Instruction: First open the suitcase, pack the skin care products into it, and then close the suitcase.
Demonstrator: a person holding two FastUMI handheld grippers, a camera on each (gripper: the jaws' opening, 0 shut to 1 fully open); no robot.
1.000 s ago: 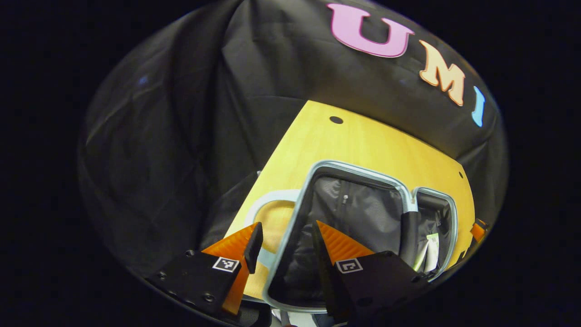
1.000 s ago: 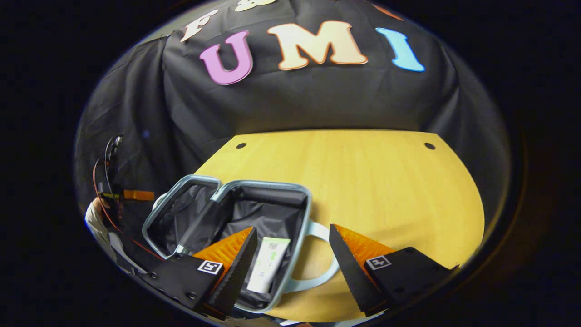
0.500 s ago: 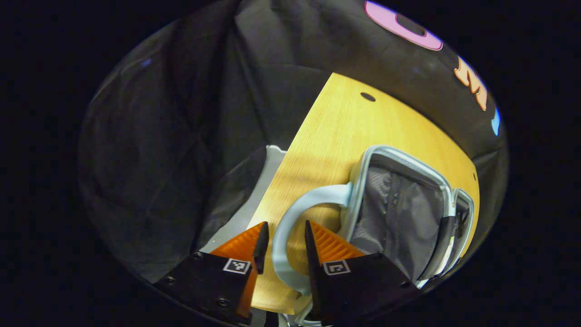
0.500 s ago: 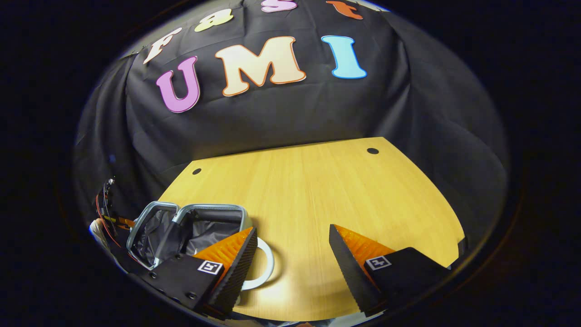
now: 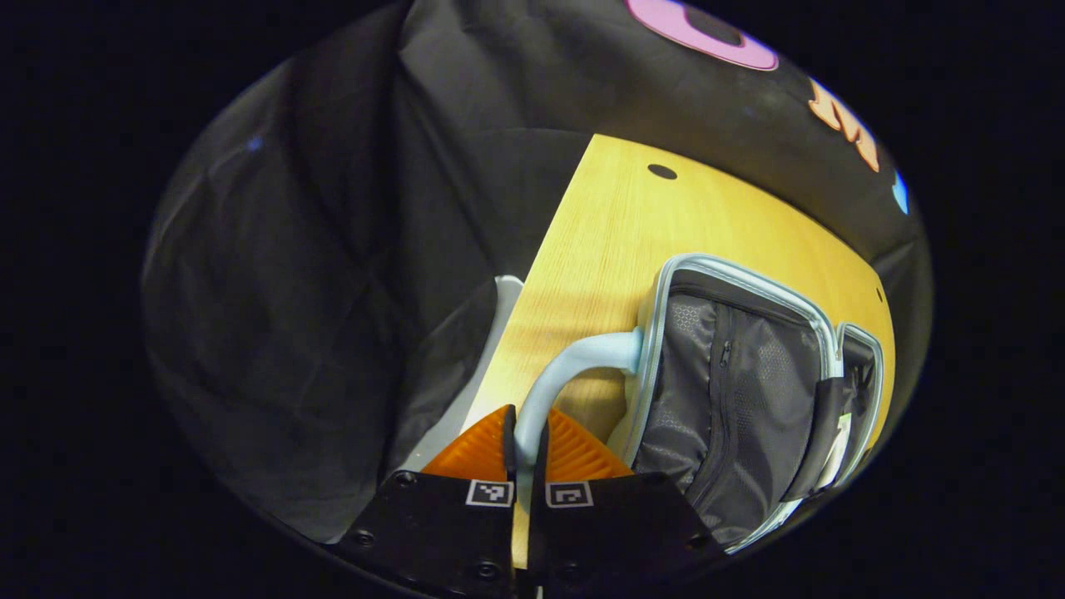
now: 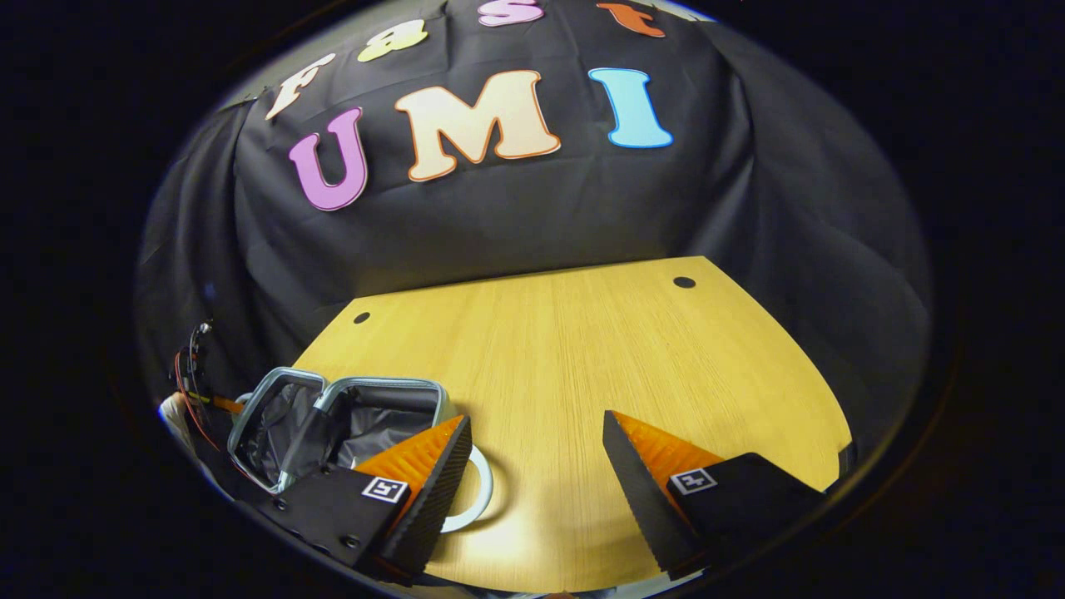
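The small pale blue suitcase [image 5: 732,391] lies open on the wooden table [image 5: 616,241], both halves lined in dark grey fabric. In the left gripper view my left gripper [image 5: 524,437] is shut on the suitcase's pale blue handle [image 5: 574,362], which arches out from the near half. A light tube [image 5: 836,449] peeks out in the far half. In the right gripper view the open suitcase [image 6: 333,412] sits at the lower left, its other handle [image 6: 474,499] beside the left finger. My right gripper [image 6: 537,462] is open above bare table with nothing between its fingers.
The table [image 6: 582,366] stretches wide to the right of the suitcase, with small round holes [image 6: 684,282] near its far corners. Black cloth walls stand behind and to the left. The other gripper's cables and a hand [image 6: 179,408] show past the suitcase at the far left.
My left gripper has closed on the suitcase handle, which half a second ago sat loose between its open fingers. The right gripper has drawn back from the suitcase to above bare table.
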